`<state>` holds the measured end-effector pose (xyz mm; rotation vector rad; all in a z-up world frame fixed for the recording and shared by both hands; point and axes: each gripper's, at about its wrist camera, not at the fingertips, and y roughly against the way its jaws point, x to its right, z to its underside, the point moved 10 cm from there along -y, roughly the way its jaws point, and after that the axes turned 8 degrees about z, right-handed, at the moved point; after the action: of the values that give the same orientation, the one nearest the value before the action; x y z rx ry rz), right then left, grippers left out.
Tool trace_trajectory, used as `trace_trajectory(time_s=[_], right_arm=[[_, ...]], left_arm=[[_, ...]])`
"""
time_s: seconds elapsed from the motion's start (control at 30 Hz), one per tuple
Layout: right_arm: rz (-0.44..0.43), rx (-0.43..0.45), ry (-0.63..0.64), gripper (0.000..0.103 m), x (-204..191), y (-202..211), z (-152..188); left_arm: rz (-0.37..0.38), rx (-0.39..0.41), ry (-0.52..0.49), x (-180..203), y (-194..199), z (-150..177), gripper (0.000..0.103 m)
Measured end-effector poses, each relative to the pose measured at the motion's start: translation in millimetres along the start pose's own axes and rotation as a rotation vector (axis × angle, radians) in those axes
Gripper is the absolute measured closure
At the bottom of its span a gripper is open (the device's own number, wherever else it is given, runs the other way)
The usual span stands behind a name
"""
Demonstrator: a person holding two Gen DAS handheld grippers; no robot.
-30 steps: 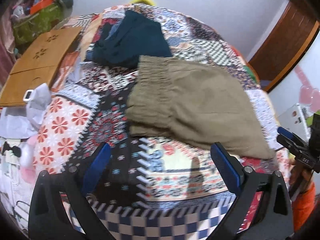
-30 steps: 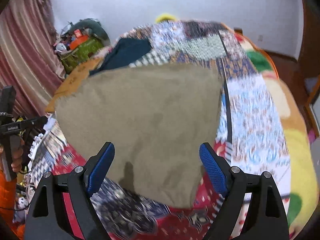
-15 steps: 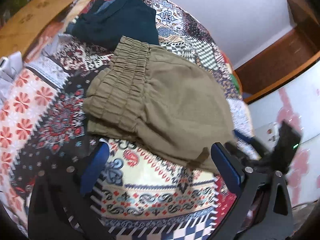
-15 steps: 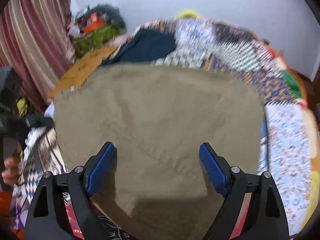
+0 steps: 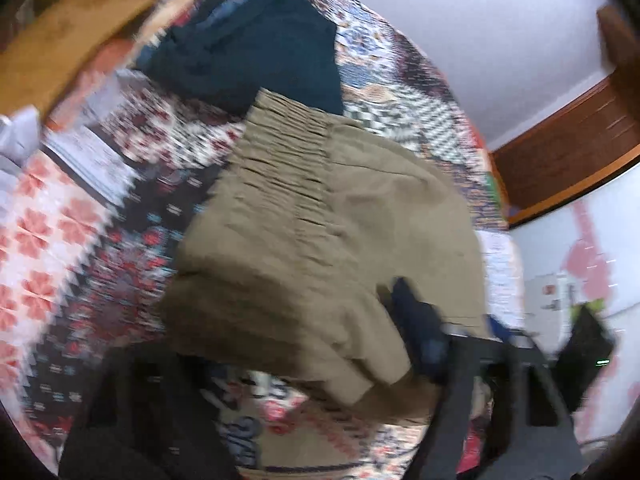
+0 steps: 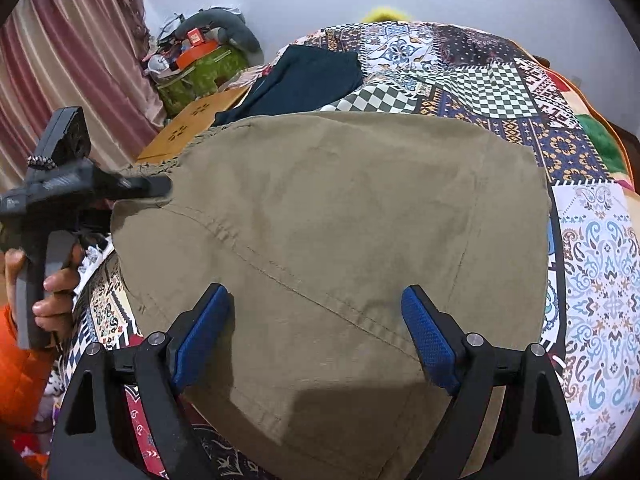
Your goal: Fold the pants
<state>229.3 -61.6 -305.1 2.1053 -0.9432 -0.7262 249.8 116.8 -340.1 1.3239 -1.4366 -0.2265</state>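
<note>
So the olive pants (image 6: 340, 240) are lying on the patchwork quilt (image 6: 600, 264), already bunched into a fairly compact, folded-over shape, with the gathered elastic waistband (image 5: 288, 168) on the far-left side from the left wrist view. They sit just in front of a dark teal garment (image 5: 260, 52), and the waistband edge looks like it touches or slightly overlaps it.

Tongs: our right gripper (image 6: 316, 336) is spread wide, hovering low over the near edge of the fabric with nothing between its blue pads (image 6: 430, 340). The left gripper (image 6: 160, 186) reaches in at the waistband corner in the right wrist view. Its tip meets the cloth there, but whether it's actually pinching anything we can't tell. The left wrist view is motion-blurred, and only one finger (image 5: 420, 336) shows clearly against the cloth.

Handling-wise: this looks like light woven cotton, soft and floppy, no stiffness at all. It'll drape and sag the moment we lift it, and the layers can slide apart. It's not fragile or slippery, so we can squeeze firmly. The best places to grab are probably the thick waistband, since that elastic bunching gives the pads something chunky to bite, and the stitched seam (image 6: 280, 276) or hem at the near edge for the right side. Pinching a single layer mid-panel would likely just peel the top layer up.

Containers: nothing on the bed holds anything. There's a cluttered pile (image 6: 196, 60) by the curtain (image 6: 60, 80), contents too small to make out.
</note>
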Motion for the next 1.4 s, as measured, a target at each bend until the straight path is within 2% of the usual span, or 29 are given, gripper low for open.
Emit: trace_trajectory(time_s=[0.07,0.17,0.5,0.53,0.6,0.8,0.97,1.23,1.4], right_arm=[[0.002,0.005,-0.020,0.016,3,3,1],[0.003,0.010,-0.050,0.017,9,9,5],[0.054,0.009,-0.090,0.017,32,31,25],[0.056,0.006,-0.093,0.017,33,31,27],[0.054,0.000,-0.100,0.017,34,30,31],[0.048,0.003,-0.133,0.017,38,29,35],[0.049,0.005,-0.133,0.017,37,30,35],[0.039,0.009,-0.141,0.017,37,30,36],[0.034,0.009,-0.140,0.017,36,30,35]], left_arm=[[0.002,0.028,-0.010,0,7,-1,0.056],[-0.020,0.071,-0.037,0,22,-3,0.060],[-0.434,0.312,-0.338,5,109,-18,0.061],[-0.467,0.338,-0.376,11,116,-21,0.061],[-0.484,0.371,-0.438,28,123,-23,0.061],[-0.419,0.409,-0.577,87,122,-27,0.067],[-0.261,0.383,-0.624,137,112,-25,0.073],[0.022,0.231,-0.624,196,79,-5,0.075],[0.092,0.133,-0.623,208,62,15,0.075]])
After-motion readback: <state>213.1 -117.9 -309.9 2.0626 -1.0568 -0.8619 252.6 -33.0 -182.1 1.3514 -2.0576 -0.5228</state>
